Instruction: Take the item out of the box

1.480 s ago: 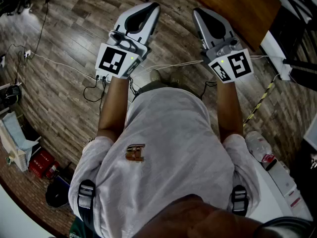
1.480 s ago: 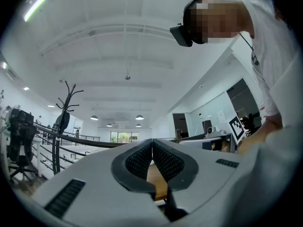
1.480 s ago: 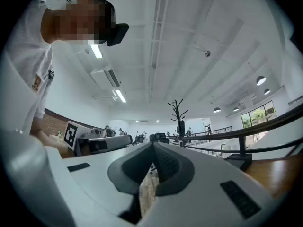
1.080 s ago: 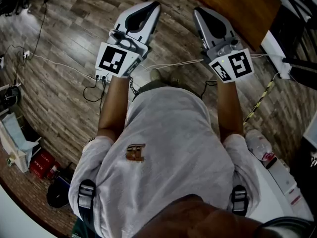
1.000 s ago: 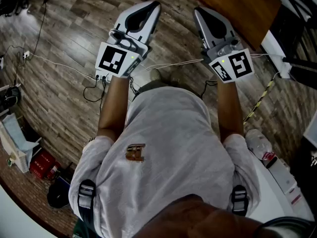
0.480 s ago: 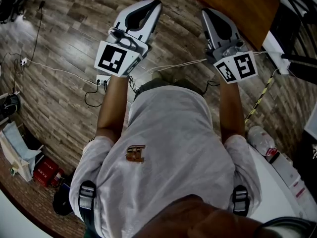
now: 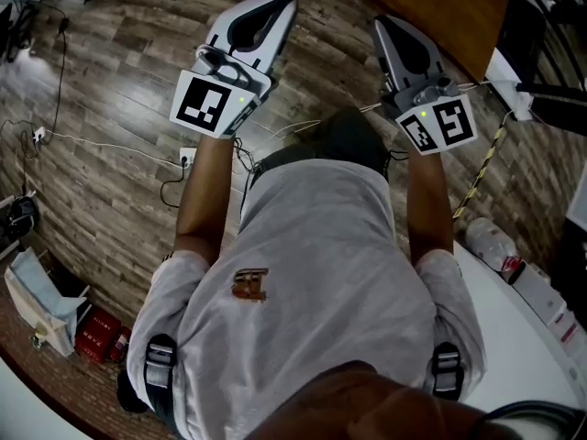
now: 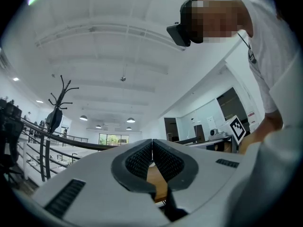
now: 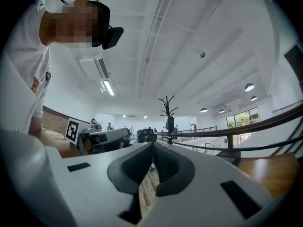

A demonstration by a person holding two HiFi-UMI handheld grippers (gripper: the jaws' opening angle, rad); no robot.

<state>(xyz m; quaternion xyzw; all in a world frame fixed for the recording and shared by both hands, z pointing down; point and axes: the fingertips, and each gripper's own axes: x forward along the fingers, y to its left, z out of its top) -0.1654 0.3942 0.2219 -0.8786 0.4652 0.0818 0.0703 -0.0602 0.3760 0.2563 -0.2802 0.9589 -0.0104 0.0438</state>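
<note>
Wood-grain floor (image 7: 110, 71) runs under both sets of jaws. The person in the pale grey shirt (image 7: 321, 273) stands over it with a gripper in each hand, both pointing forward.

Left gripper (image 7: 286, 1) first. Its own view shows the two ribbed black pads (image 8: 139, 160) pressed flat together along one thin seam, fully closed, with nothing caught between them. Behind those jaws sits its marker cube (image 7: 209, 106). Down to the left of them a thin white cable (image 7: 101, 136) trails across the boards. Beyond the tips, up and to the left, a dark coat stand (image 8: 59, 109) rises against a white ceiling (image 8: 118, 32).

Over to the right gripper (image 7: 381, 23), and it's the same story. Its pads (image 9: 165, 165) are closed tight on each other and hold nothing. Its marker cube (image 7: 445, 122) rides behind the jaws. A smooth orange-brown wooden surface (image 7: 431, 7) lies just ahead and to the right of the tips. Well back from these jaws, by the person's right elbow, a clear plastic bottle (image 7: 489, 242) lies on a white surface (image 7: 523, 337).

The two grippers are side by side, apart, not touching. As for the box and the item in it, I cannot tell where they are.
</note>
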